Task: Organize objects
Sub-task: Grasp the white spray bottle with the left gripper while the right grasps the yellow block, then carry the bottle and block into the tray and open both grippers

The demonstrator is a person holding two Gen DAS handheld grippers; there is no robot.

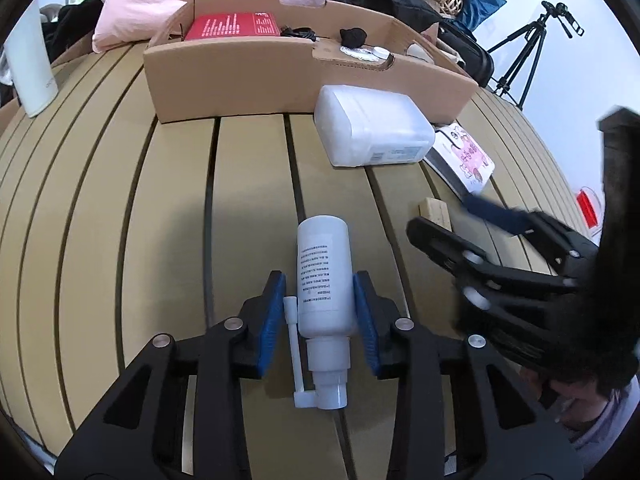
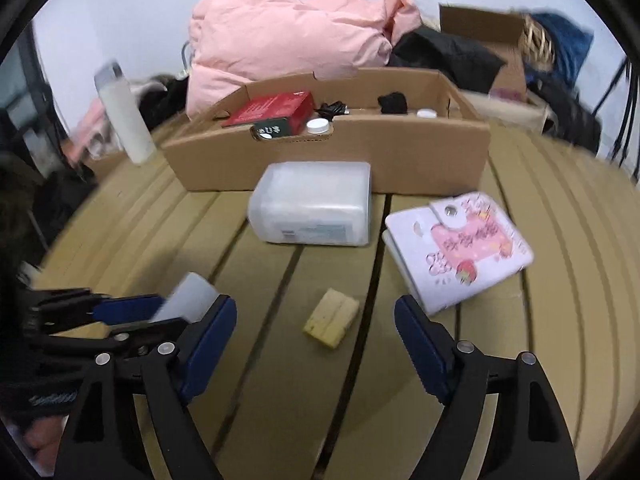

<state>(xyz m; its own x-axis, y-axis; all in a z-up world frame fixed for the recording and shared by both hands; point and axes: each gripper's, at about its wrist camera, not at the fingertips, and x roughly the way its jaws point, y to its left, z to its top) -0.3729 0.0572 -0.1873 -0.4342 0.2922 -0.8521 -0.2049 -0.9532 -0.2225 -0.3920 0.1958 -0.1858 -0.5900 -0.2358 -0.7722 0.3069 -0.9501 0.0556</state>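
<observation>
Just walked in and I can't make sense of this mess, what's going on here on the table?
A person is tidying a slatted wooden table with a handheld gripper in each hand. The left gripper straddles a white spray bottle lying flat; whether its pads press on it is unclear. The right gripper is open and empty, pointed toward a small wooden block. A translucent plastic container and a pink-and-white wallet lie loose before a cardboard box that already holds several items.
</observation>
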